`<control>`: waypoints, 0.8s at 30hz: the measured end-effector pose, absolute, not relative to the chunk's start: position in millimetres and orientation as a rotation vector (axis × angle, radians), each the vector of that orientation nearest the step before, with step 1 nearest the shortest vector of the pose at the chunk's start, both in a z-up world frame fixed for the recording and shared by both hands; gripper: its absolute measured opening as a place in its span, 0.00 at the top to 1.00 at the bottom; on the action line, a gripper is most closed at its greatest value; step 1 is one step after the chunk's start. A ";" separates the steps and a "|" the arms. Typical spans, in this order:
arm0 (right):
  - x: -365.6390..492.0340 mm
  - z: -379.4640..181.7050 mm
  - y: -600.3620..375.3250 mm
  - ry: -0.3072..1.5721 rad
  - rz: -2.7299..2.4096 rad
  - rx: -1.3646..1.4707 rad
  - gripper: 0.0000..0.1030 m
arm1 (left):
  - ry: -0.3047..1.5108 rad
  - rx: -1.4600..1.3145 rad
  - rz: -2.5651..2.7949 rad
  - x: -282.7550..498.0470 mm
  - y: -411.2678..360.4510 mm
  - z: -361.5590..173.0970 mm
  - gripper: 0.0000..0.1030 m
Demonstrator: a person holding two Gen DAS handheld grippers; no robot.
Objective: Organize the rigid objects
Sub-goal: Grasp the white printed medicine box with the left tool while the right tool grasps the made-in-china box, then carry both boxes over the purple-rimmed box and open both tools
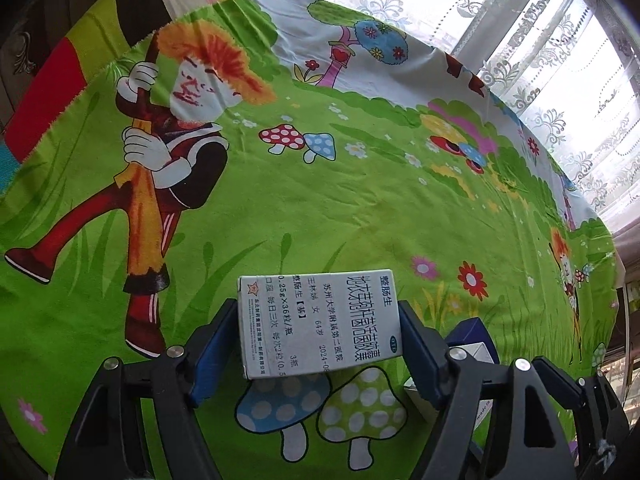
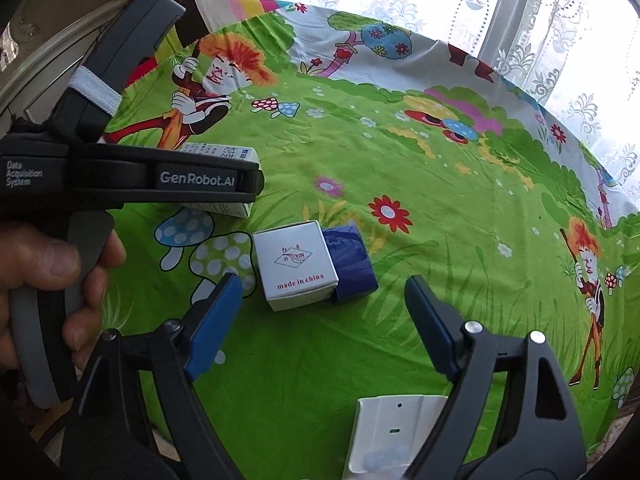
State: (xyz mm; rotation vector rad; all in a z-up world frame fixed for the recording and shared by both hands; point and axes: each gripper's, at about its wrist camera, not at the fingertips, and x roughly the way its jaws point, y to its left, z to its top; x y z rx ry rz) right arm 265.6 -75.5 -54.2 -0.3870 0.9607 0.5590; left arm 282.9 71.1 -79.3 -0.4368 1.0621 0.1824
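My left gripper [image 1: 320, 340] is shut on a white medicine box [image 1: 318, 322] with Chinese print, held just above the cartoon tablecloth. In the right wrist view the same box [image 2: 224, 152] shows partly hidden behind the left gripper's black body [image 2: 132, 178]. A white cube box [image 2: 294, 266] marked "made in china" lies on the cloth with a dark blue box [image 2: 354, 262] touching its right side. My right gripper [image 2: 324, 320] is open and empty, just in front of these two boxes. The two boxes peek out behind the left gripper's right finger [image 1: 472, 340].
A white plastic tray-like piece [image 2: 394, 432] lies at the near edge under my right gripper. The table [image 1: 360, 200] is covered by a green cartoon cloth. Lace curtains and a window [image 2: 560, 40] stand behind the far and right edges.
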 end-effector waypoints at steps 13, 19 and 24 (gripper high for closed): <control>260.1 -63.0 -71.2 0.989 0.578 -0.376 0.54 | 0.999 -0.455 0.155 246.8 71.0 -62.1 0.26; 242.6 -54.7 -81.4 0.987 0.553 -0.347 0.54 | 1.010 -0.439 0.129 227.4 55.6 -62.6 0.26; 227.2 -51.2 -95.0 0.998 0.513 -0.310 0.54 | 1.001 -0.403 0.125 207.9 43.7 -57.5 0.26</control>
